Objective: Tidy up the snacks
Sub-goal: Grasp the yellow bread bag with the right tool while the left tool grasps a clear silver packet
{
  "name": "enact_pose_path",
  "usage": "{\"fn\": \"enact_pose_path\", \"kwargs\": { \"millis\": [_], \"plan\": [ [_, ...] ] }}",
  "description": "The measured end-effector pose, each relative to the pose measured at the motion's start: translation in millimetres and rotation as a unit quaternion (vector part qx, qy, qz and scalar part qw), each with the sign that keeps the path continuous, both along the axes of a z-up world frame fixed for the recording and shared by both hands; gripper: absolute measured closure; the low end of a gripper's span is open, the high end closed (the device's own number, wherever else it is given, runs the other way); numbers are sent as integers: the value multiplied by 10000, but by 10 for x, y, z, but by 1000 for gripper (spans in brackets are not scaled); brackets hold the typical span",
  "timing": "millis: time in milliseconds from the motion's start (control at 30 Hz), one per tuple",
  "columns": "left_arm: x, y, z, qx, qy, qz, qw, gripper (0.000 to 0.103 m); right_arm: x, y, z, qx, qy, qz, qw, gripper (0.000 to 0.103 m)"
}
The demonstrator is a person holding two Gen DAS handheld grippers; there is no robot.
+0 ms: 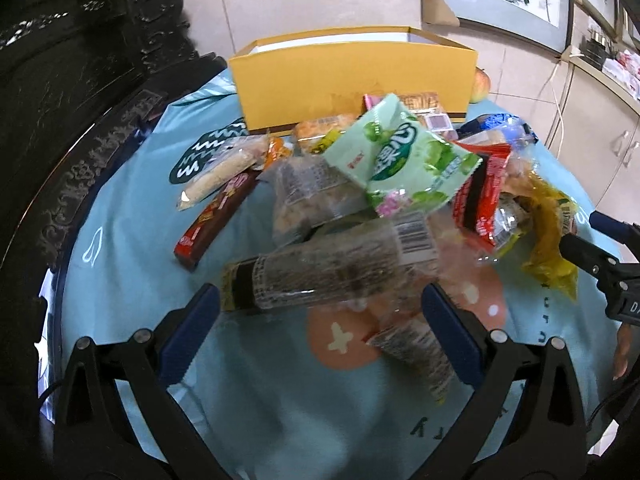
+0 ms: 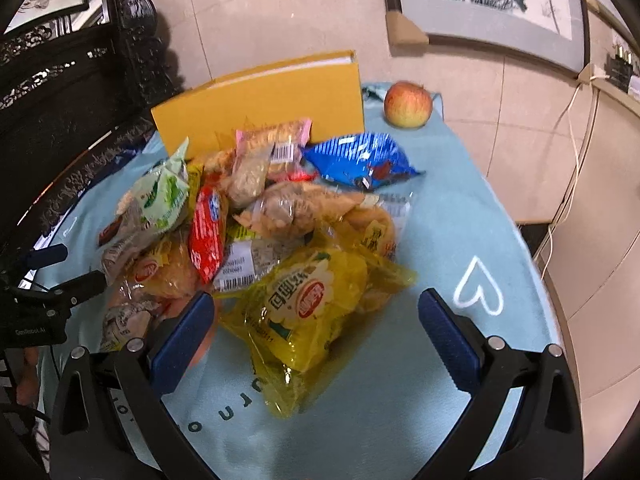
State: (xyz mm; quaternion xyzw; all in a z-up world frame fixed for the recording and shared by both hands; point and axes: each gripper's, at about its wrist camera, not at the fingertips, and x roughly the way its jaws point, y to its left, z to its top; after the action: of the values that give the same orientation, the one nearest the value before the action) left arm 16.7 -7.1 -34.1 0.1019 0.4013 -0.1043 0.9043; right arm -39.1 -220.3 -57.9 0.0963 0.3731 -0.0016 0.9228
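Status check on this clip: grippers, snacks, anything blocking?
Left gripper open, empty, at clear packet. Right gripper open, empty, over yellow bag. Snacks piled before yellow box, none seen inside. Apple off to the side, nothing blocking.

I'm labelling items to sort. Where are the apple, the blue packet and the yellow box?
apple [image 2: 408,104], right wrist view, middle of its skin.
blue packet [image 2: 360,156], right wrist view, wrapper centre.
yellow box [image 1: 352,80], left wrist view, front wall.

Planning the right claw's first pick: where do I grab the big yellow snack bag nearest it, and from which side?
Take the yellow bag across its plump middle, coming from the near side, where the open right claw already faces it. It lies flat at the pile's front, nothing on top; the crinkled near tail looks too thin to hold.
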Motion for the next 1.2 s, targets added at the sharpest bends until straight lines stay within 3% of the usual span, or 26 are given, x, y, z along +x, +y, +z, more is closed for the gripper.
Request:
{"fn": "enact_pose_path", "kwargs": {
  "millis": [167, 233, 300, 367, 500, 600, 867, 1200],
  "plan": [
    [-30, 91, 6, -62, -114, 109, 9999, 2, 200, -12, -104, 274, 447, -244, 9983, 2],
    [-49, 133, 32, -122, -232, 141, 9996, 2, 316, 19, -172, 242, 646, -275, 9972, 19],
    [-61, 176, 46, -189, -329, 188, 9991, 2, 378, 41, -200, 234, 730, -305, 9966, 47],
    [-54, 221, 55, -281, -366, 200, 9987, 2, 385, 66, -187, 162, 729, -268, 9968, 60],
    [-6, 319, 62, -513, -268, 190, 9981, 2, 278, -3, -136, 408, 591, -147, 9973, 63],
    [33, 302, 59, -800, -98, -273, 9964, 2, 179, -110, -95, 648, 481, -82, 9967, 63],
    [-21, 126, -84, -610, 353, -578, 9958, 2, 77, -80, -60, 695, 358, 186, 9968, 63],
    [-171, -440, -192, -436, 555, -933, 9931, 2, 31, -49, -71, 774, 276, 418, 9957, 62]
  ]
}}
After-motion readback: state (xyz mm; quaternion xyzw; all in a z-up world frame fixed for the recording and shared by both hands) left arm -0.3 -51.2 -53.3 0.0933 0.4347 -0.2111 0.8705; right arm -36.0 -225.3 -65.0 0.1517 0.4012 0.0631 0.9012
